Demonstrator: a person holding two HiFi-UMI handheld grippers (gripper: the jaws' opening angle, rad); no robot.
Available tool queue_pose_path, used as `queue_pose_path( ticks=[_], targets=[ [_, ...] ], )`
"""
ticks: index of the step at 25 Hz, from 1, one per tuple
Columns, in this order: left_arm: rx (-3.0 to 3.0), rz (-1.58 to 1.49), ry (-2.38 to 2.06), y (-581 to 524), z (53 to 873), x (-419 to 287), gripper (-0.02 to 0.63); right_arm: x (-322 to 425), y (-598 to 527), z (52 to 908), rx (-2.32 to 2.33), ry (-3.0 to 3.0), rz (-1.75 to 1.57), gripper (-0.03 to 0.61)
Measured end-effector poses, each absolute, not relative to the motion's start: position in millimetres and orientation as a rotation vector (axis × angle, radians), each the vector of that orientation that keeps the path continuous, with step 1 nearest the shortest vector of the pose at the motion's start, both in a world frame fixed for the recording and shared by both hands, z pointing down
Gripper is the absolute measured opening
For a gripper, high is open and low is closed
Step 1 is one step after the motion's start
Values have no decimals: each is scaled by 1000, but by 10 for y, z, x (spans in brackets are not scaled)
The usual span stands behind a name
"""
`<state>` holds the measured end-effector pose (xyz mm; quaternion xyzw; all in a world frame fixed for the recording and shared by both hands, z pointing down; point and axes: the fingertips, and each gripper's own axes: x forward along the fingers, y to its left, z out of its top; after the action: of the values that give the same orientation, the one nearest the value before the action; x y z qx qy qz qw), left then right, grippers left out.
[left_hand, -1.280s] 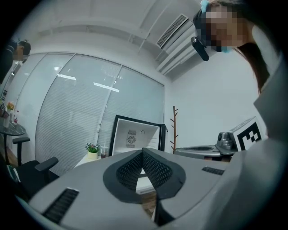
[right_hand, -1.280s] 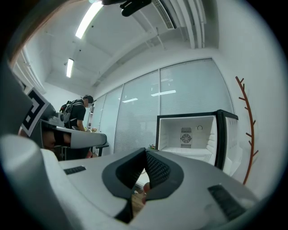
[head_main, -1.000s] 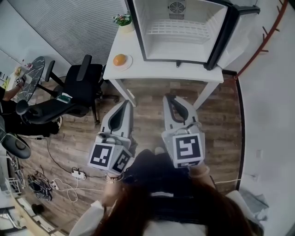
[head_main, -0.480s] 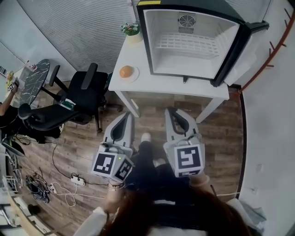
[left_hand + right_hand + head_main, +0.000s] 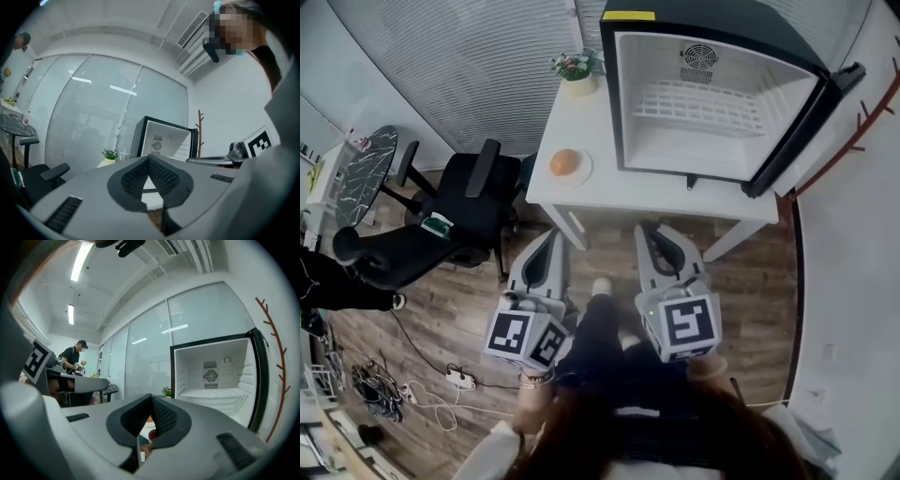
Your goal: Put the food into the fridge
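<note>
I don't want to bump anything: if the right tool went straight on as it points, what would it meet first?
The right tool would probably meet the front edge of the white table first, ahead of the open fridge; its height against the tabletop is unclear.

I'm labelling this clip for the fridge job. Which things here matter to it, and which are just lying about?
For the job: orange, on a plate; open fridge; white table bearing both.
Just lying about: potted plant; office chair; cables on the floor.
</note>
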<state>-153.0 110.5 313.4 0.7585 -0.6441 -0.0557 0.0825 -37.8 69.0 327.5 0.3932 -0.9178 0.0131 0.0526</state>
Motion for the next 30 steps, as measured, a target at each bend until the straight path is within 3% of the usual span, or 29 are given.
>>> queue_pose_path(
  ticks=[30],
  targets=[
    [2164,-99,-1785,-445,3791,-2873,-5,-1664,-816,3929,1156,-2625,129,-3]
  ],
)
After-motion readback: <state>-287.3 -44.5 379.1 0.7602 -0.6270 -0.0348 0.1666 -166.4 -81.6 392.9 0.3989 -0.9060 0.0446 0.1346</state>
